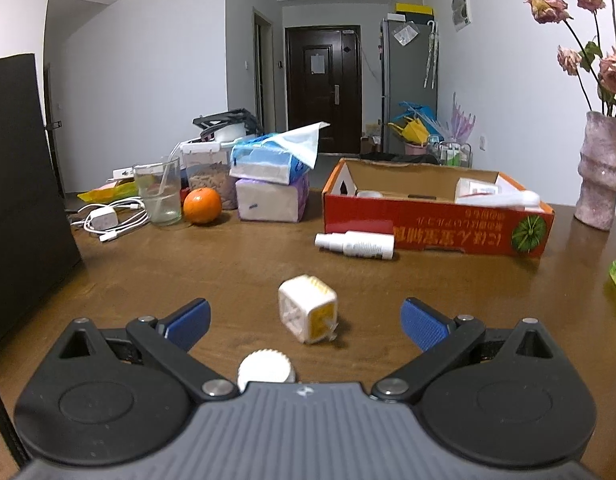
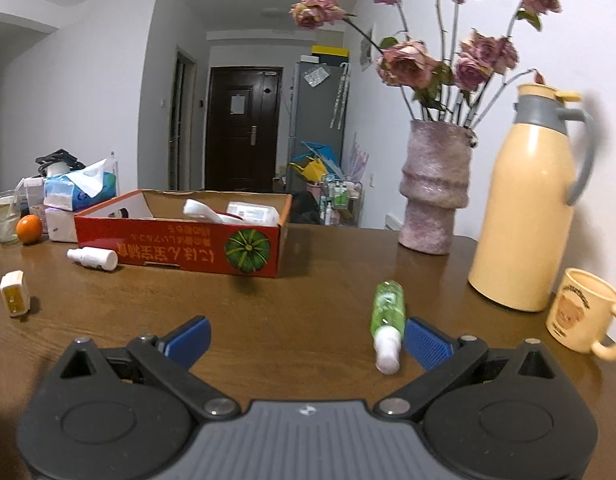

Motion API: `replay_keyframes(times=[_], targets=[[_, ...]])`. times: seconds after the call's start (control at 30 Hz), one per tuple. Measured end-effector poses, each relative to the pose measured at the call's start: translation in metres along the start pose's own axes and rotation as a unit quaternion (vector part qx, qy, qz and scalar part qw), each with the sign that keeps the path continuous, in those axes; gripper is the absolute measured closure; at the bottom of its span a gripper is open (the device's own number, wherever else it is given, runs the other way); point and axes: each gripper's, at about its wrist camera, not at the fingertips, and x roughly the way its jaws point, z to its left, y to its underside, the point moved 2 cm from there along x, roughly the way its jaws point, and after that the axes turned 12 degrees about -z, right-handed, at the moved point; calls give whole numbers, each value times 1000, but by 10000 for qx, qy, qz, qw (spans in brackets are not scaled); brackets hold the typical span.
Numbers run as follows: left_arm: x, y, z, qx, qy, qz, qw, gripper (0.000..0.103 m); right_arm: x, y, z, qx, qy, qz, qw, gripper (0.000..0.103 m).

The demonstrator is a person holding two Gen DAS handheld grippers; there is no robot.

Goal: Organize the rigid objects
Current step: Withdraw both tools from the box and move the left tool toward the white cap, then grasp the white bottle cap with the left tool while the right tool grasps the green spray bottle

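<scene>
My left gripper [image 1: 306,322] is open low over the brown table, and a white cube-shaped container with a yellow label [image 1: 308,308] lies between its blue pads. A white ribbed cap [image 1: 266,372] sits just in front of the gripper body. A white spray bottle [image 1: 355,244] lies on its side against the red cardboard box [image 1: 435,228], which holds several white items. My right gripper [image 2: 306,338] is also open; a green bottle with a white cap [image 2: 385,320] lies just inside its right pad [image 2: 425,342]. The cube [image 2: 14,294] and the white bottle [image 2: 92,258] appear at the left of the right wrist view.
An orange [image 1: 202,205], a glass [image 1: 159,194], tissue packs [image 1: 268,184] and a charger with cable [image 1: 108,220] crowd the far left. A black panel [image 1: 24,184] stands at the left. A pink vase of flowers [image 2: 433,188], a cream thermos [image 2: 527,204] and a mug [image 2: 583,312] stand at the right.
</scene>
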Motion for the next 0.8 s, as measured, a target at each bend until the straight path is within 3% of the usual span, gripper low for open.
replay_keyframes(times=[0.53,0.63,0.73,0.8], targets=[[29,29,34,-47,-199,816,9965,3,-4,5,-15,295,253,28,9992,0],[36,31,39,-79,-234,928,9954,8,-4,5,-15,315,261,29,9992,0],[41,33,41,-98,-145,1021,9946,20,-3,6,-15,324,300,34,9990,0],[44,36,41,-105,-46,1117,9937,38,-2,6,-16,338,324,49,9989,0]])
